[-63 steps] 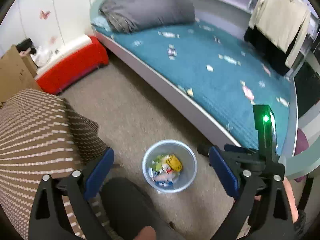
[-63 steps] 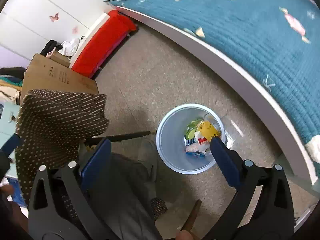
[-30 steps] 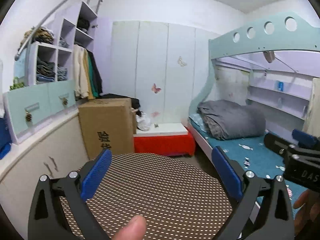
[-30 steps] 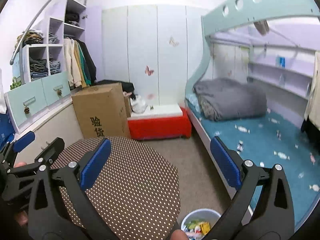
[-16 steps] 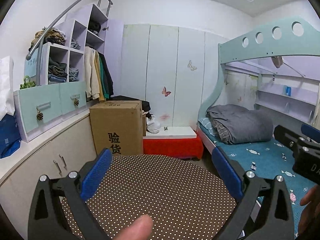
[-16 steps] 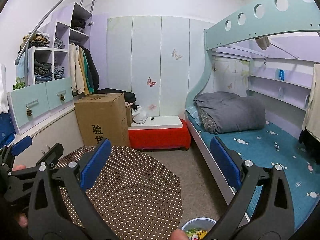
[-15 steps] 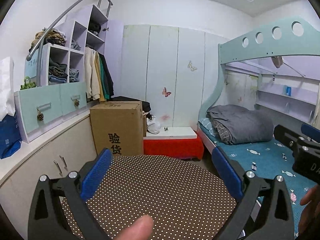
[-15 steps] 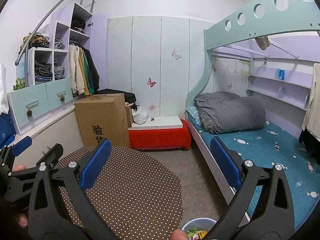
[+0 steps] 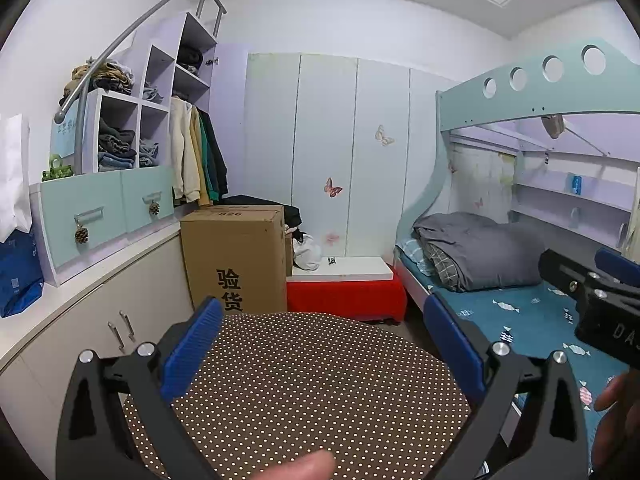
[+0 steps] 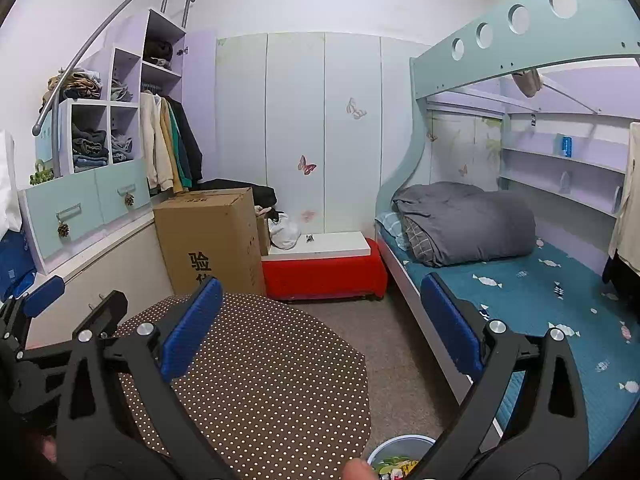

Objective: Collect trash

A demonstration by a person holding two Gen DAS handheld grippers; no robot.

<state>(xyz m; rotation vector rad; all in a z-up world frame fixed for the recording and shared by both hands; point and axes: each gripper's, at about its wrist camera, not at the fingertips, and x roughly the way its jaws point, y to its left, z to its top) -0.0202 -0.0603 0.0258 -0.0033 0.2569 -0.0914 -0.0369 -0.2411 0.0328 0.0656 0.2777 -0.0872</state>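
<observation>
The left gripper (image 9: 320, 344) hung with jaws spread wide, nothing between them, above the round dotted table (image 9: 304, 392). The right gripper (image 10: 316, 330) was likewise released and empty. The trash bin (image 10: 400, 458) stood upright, mouth up, on the floor at six o'clock in the right view, wrappers inside, just beside the table's edge. Bare carpet (image 10: 396, 344) ran toward twelve o'clock between the table and the bed (image 10: 532, 292), up to the red bench (image 10: 324, 272).
</observation>
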